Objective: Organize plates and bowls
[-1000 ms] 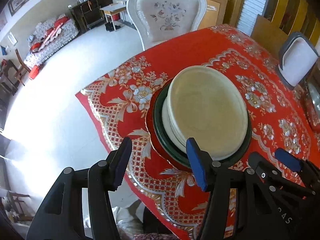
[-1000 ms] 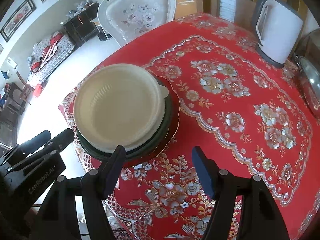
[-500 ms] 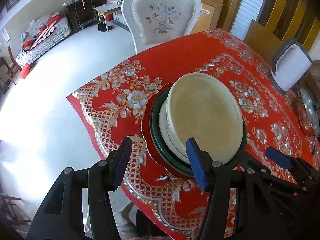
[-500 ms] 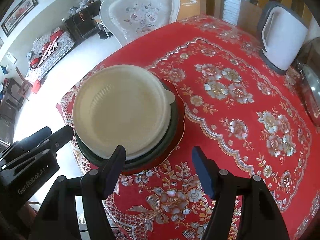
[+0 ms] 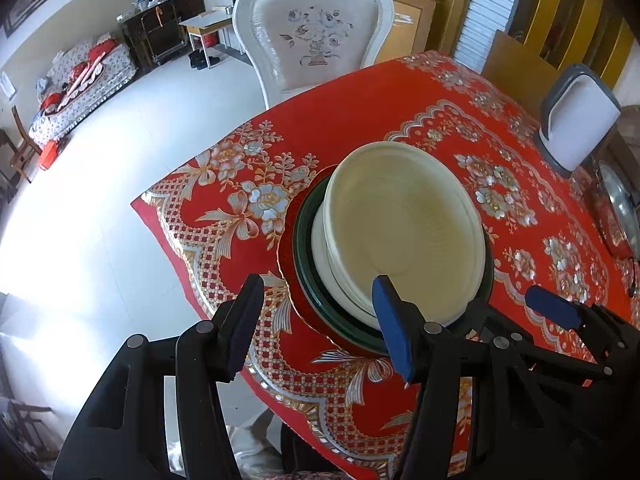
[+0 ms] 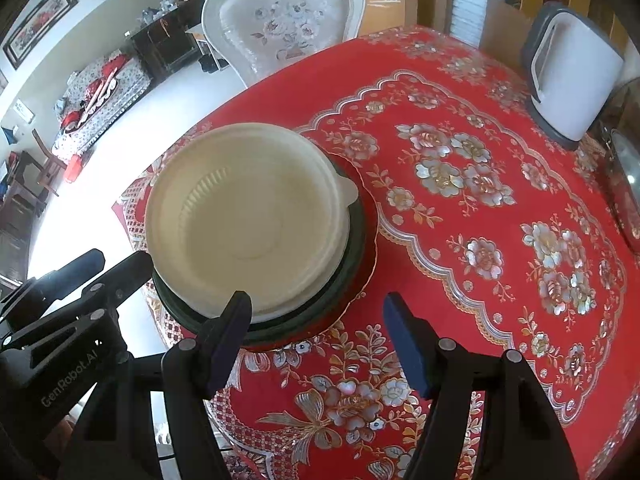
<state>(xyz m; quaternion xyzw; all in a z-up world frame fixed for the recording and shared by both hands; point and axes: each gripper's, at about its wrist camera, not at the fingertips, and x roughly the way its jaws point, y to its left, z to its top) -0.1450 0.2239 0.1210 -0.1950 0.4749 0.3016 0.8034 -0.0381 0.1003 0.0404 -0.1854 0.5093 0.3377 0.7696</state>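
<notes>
Just beyond both spread grippers (image 5: 318, 322) (image 6: 316, 330) sits the plate stack (image 6: 244, 216).

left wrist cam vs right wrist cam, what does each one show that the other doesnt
Only the left wrist view shows the open left gripper from behind, with the table corner over the floor. Only the right wrist view shows the open right gripper from behind, plus a small tab jutting from the pile. Both show the cream bowl stacked on a dark green plate, the white kettle and the white chair.
</notes>
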